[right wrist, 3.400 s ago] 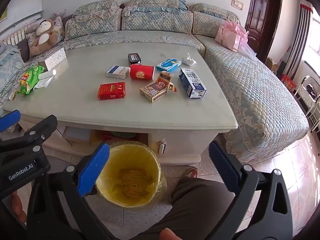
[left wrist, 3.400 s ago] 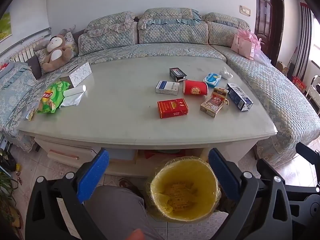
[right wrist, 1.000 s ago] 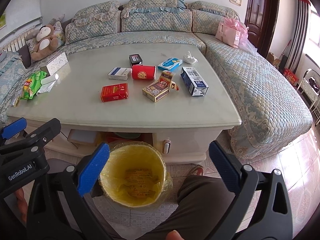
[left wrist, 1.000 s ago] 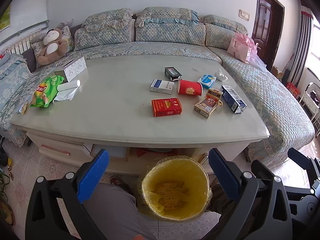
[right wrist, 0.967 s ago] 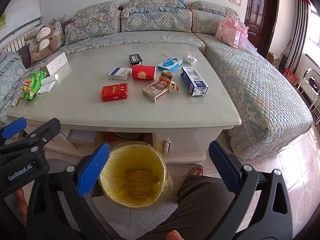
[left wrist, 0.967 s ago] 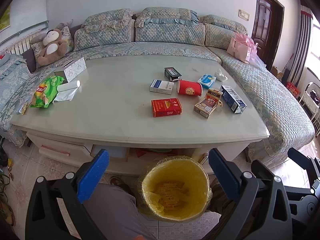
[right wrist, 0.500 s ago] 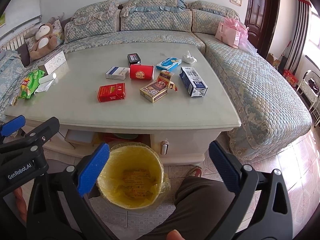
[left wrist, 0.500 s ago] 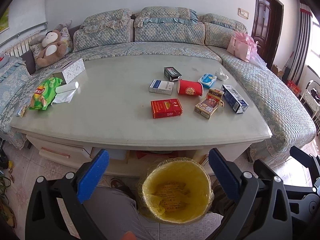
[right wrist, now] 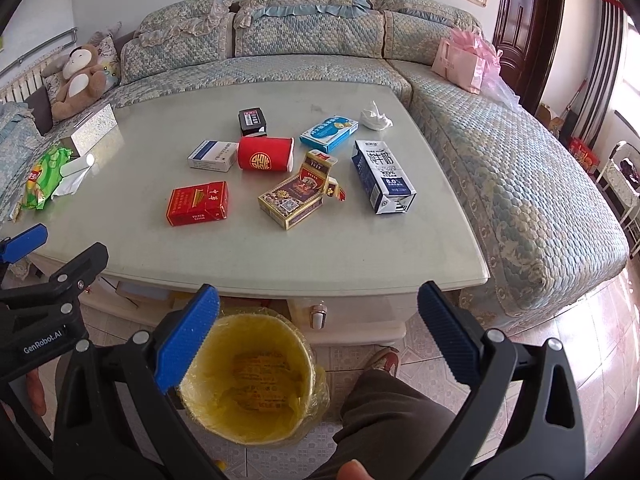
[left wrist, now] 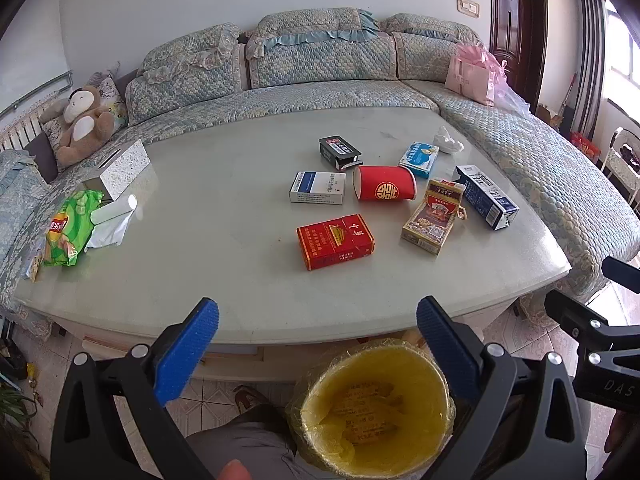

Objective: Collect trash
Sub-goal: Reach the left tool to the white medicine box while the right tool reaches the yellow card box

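- The left gripper [left wrist: 316, 344] is held wide apart and empty above the near edge of a pale coffee table [left wrist: 224, 208], its blue pads [left wrist: 188, 348] framing a bin below.
- The right gripper [right wrist: 318, 340] is likewise spread wide with nothing between its fingers, and is seen low over the same table edge.
- A yellow-lined waste bin [right wrist: 248, 376] is placed on the tiled floor just in front of the table, beside a person's trouser leg [right wrist: 396, 420].
- The litter is gathered on the right half of the tabletop: a red cigarette pack [left wrist: 335, 241] is laid flat nearest the front edge.
- A red paper cup [left wrist: 385, 188] is tipped on its side, between a white-and-blue cigarette pack [left wrist: 317, 187] and an opened gold cigarette pack [left wrist: 434, 216].
- A dark blue milk carton [right wrist: 383, 176] is laid on its side, farthest to the right of the group.
- A black cigarette pack [right wrist: 253, 121], a light blue box [right wrist: 329, 133] and a crumpled tissue [right wrist: 375, 118] are seen behind the cup.
- At the table's left end, a green crisp packet [left wrist: 68, 228], a white roll [left wrist: 114, 210] and a tissue box [left wrist: 122, 168] are set well apart from the litter.
- A quilted corner sofa [right wrist: 500, 152] is wrapped around the table, with a stuffed toy [left wrist: 82, 124] and a pink gift bag [left wrist: 472, 78] on it.
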`<state>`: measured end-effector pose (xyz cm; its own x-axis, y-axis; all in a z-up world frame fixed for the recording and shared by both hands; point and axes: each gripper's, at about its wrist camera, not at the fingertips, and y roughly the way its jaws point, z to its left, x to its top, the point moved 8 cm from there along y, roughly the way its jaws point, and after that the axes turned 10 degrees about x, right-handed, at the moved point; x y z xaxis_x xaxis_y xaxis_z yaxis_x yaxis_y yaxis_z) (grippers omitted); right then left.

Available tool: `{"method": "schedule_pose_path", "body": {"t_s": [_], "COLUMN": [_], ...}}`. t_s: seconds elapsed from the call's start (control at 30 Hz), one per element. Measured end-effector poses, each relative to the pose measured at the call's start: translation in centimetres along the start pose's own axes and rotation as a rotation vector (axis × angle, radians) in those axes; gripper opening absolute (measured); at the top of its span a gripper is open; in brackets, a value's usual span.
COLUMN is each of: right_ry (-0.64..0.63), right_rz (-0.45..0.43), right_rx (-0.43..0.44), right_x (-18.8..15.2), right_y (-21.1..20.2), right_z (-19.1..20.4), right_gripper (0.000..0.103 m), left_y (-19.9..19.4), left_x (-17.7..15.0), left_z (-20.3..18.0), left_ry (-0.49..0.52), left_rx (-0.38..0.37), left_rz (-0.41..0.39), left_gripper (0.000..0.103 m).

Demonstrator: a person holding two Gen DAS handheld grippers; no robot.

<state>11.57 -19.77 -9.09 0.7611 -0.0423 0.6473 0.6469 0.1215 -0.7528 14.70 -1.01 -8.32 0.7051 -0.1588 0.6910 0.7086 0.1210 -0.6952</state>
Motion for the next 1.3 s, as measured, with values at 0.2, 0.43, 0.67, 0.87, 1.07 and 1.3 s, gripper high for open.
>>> {"method": "schedule_pose_path", "body": {"t_s": [0.2,0.43,0.67,0.87,1.07,1.3], "right_ry": [0.049,0.063,0.119,0.186,0.167,0.215], "right_rz": [0.072,0.141,0.217,0.289,0.382,0.468], "right_rx": [0.043,0.051,0.056,0.031,0.033,0.025], "right_x": [2.1,4.4,5.9,6.3,7.2,6.8], "right_y": [3.8,8.3,13.2,16.6,18.3,19.7], "right_z": [-1.0,-1.1,-1.2,-1.7,-1.4,-1.5], "right_gripper": [0.097,0.097,0.097,0.097,0.097,0.097], "left_y": [5.4,12.9,18.6,21.7,24.4,26.9], "left_x": [4.5,9.8,12.5,13.3,13.8,14.4], "left_z": [-0.6,-0.8,-1.9,-3.7,-4.9,-6.3], "left_ry": [0.111,0.231,0.360,0.505,0.661,0.779], "left_rx": [-0.050,-0.086,-0.144,-0.194,-0.240,-0.317], "left_rz": [0.009,0.045,0.076,0.107,0.170,0.202], "left_gripper": [0.075,0.075,0.081,0.087,0.094,0.094]}}
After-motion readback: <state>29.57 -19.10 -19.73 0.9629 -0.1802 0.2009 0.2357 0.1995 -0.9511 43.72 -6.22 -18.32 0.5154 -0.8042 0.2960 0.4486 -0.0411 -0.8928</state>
